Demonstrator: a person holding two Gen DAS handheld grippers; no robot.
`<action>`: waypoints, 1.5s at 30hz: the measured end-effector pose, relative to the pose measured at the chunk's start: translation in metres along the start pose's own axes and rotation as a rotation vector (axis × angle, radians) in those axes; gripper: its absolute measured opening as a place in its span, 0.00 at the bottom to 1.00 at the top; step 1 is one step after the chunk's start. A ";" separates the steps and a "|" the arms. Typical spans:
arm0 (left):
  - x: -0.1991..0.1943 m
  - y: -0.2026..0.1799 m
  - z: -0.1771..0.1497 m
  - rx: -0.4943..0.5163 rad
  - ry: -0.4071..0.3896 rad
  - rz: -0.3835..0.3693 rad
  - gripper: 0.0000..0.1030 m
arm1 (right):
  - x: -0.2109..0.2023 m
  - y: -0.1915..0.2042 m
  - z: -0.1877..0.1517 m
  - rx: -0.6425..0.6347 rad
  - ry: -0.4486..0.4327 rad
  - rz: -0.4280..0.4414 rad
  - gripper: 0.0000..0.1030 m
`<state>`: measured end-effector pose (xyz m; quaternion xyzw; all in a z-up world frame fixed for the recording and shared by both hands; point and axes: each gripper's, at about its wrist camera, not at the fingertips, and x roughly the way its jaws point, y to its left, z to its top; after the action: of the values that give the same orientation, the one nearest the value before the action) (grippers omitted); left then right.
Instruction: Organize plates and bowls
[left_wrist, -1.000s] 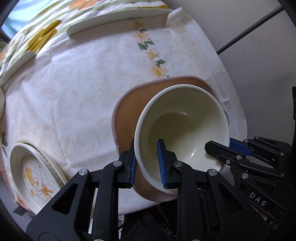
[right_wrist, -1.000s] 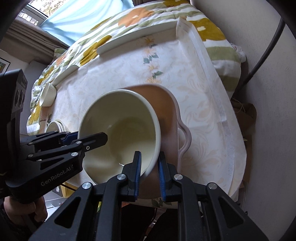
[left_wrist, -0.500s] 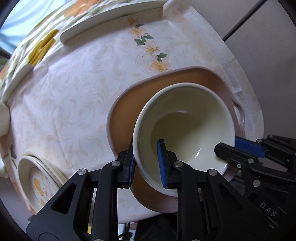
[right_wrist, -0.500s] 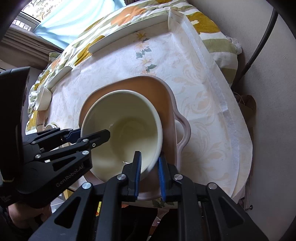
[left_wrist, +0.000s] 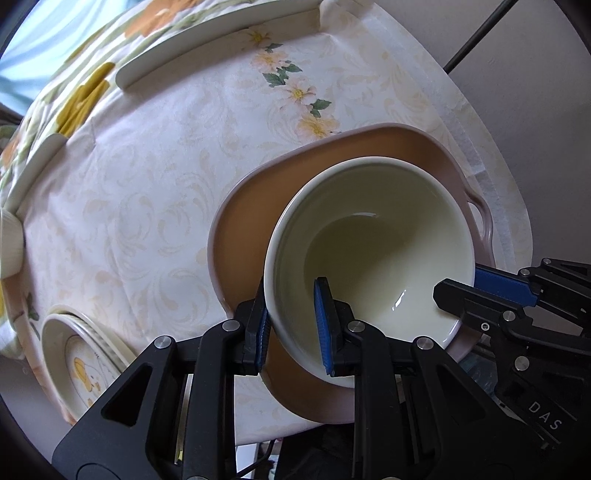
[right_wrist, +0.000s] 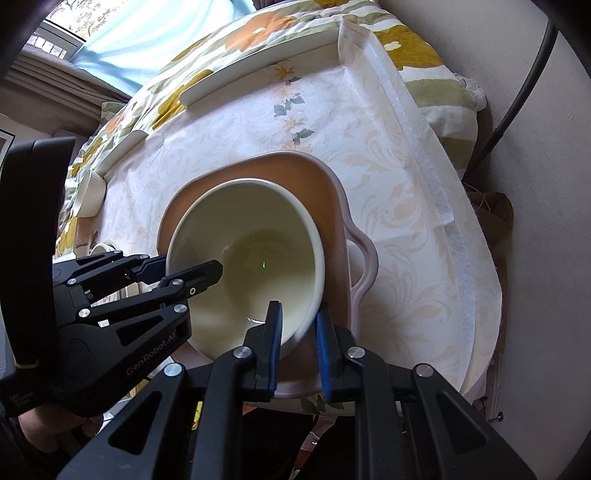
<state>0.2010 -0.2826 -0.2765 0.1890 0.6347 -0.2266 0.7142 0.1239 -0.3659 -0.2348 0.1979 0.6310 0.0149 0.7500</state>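
Currently, the cream bowl (left_wrist: 373, 251) is pinched at opposite rims by the left gripper (left_wrist: 291, 325) and right gripper (right_wrist: 298, 345), above the brown tray (left_wrist: 243, 236) on the desk (left_wrist: 147, 192).

I see a pale cream bowl (left_wrist: 373, 236) on a tan tray (left_wrist: 243, 225) with a mauve rim; the cloth (left_wrist: 147, 177) is white with peach scrolls and flowers; lower left, a plate (left_wrist: 79, 365) bears a yellow duck.

Table (right_wrist: 424, 236) under a cream floral cloth, pushed against a plain off-white wall (right_wrist: 546, 206). Dark cable (right_wrist: 517, 92) runs diagonally across the wall. Window (right_wrist: 66, 26) with light-blue curtain (right_wrist: 140, 40) at far end, daylight coming in.
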 end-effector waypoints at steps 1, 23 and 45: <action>0.000 0.001 0.001 -0.001 0.001 0.001 0.18 | 0.000 0.000 0.000 -0.002 0.000 -0.001 0.16; -0.045 -0.001 0.006 -0.036 -0.110 -0.068 0.68 | -0.048 0.007 -0.014 -0.197 -0.077 -0.004 0.45; -0.181 0.181 -0.082 -0.641 -0.527 0.190 0.96 | -0.051 0.160 0.078 -0.665 -0.193 0.167 1.00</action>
<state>0.2185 -0.0724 -0.1099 -0.0496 0.4486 0.0085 0.8923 0.2241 -0.2544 -0.1271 -0.0059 0.4996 0.2620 0.8257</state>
